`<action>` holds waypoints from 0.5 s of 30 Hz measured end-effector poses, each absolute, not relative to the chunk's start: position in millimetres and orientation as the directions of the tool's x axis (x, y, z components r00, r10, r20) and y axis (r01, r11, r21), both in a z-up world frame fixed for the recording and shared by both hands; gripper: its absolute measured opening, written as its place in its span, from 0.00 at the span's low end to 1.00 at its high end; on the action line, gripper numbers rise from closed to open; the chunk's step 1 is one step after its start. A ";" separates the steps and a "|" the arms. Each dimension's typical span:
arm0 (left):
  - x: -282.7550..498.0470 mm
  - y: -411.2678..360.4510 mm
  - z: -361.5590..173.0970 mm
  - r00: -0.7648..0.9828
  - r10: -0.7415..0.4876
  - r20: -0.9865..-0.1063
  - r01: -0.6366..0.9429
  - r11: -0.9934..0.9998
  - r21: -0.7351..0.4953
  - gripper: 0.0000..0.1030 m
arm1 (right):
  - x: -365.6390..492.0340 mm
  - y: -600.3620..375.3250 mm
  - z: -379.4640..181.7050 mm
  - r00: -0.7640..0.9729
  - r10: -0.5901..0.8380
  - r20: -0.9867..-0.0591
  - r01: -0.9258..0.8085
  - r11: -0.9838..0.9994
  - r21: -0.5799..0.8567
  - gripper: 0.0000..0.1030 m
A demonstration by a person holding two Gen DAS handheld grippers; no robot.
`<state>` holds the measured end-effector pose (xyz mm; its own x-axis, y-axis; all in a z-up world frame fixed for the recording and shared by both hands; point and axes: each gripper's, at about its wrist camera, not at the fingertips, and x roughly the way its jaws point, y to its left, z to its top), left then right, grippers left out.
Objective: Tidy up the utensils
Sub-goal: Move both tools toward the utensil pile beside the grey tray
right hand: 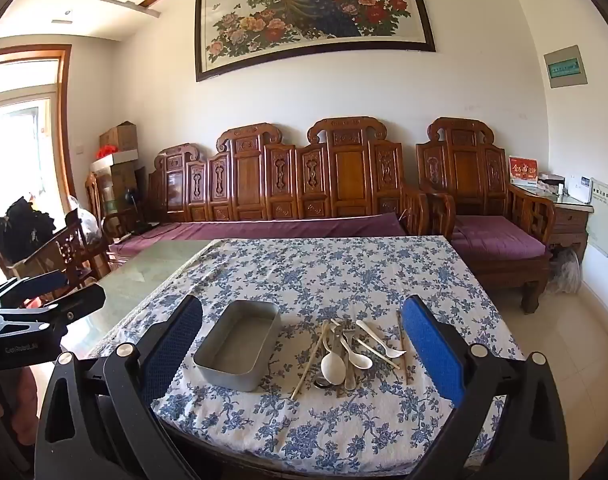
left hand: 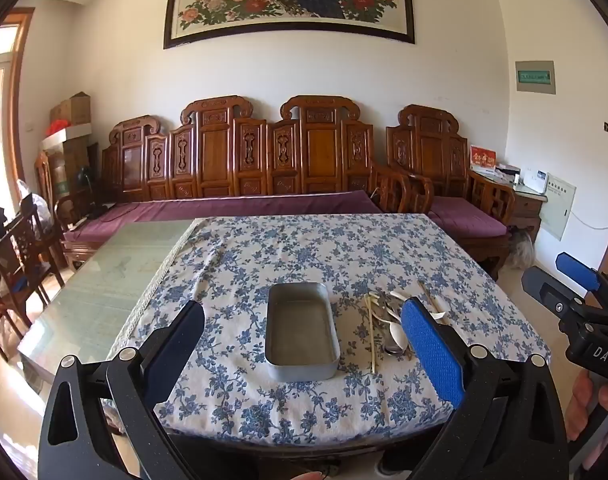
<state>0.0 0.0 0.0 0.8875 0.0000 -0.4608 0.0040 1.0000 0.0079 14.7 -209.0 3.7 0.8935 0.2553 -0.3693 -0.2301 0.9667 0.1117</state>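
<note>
An empty grey metal tray (left hand: pixel 302 368) (right hand: pixel 208 356) sits on the blue-flowered tablecloth (left hand: pixel 304 248) (right hand: pixel 335 268). Right of it lies a pile of utensils (left hand: pixel 387 316) (right hand: pixel 351 354): white spoons, a white fork (right hand: pixel 379 338), metal pieces and pale chopsticks (right hand: pixel 309 360). My left gripper (left hand: pixel 304 340) is open and empty, held above the near table edge in front of the tray. My right gripper (right hand: pixel 304 344) is open and empty, held above the near edge, framing tray and pile. Each gripper shows at the edge of the other's view.
The cloth covers the right part of a glass-topped table (left hand: pixel 116 276) (right hand: pixel 152 268). A carved wooden sofa with purple cushions (left hand: pixel 240 204) (right hand: pixel 264 228) stands behind it. Wooden chairs (left hand: pixel 20 256) stand at the left. A side cabinet (right hand: pixel 567 216) is at the far right.
</note>
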 end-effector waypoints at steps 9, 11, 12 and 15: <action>-0.5 0.0 0.2 0.891 -0.001 -0.453 0.005 1.000 0.008 0.92 | 12.7 -208.6 2.5 0.895 0.258 -0.365 -0.233 0.966 0.113 0.97; -0.4 -0.1 0.2 0.891 0.000 -0.454 0.004 1.000 0.008 0.92 | 12.8 -208.2 2.5 0.895 0.258 -0.365 -0.232 0.966 0.113 0.97; -0.4 -0.1 0.3 0.891 -0.001 -0.454 0.005 1.000 0.007 0.92 | 12.5 -208.1 2.5 0.895 0.258 -0.365 -0.233 0.966 0.113 0.97; -0.4 0.1 0.2 0.891 -0.002 -0.453 0.005 1.000 0.005 0.92 | 12.6 -207.1 2.3 0.895 0.258 -0.364 -0.233 0.966 0.112 0.97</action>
<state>-0.4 0.1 0.2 0.8914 -0.0016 -0.4531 0.0045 1.0000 0.0054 12.6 -207.1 2.3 0.8947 0.2581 -0.3644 -0.2331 0.9660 0.1119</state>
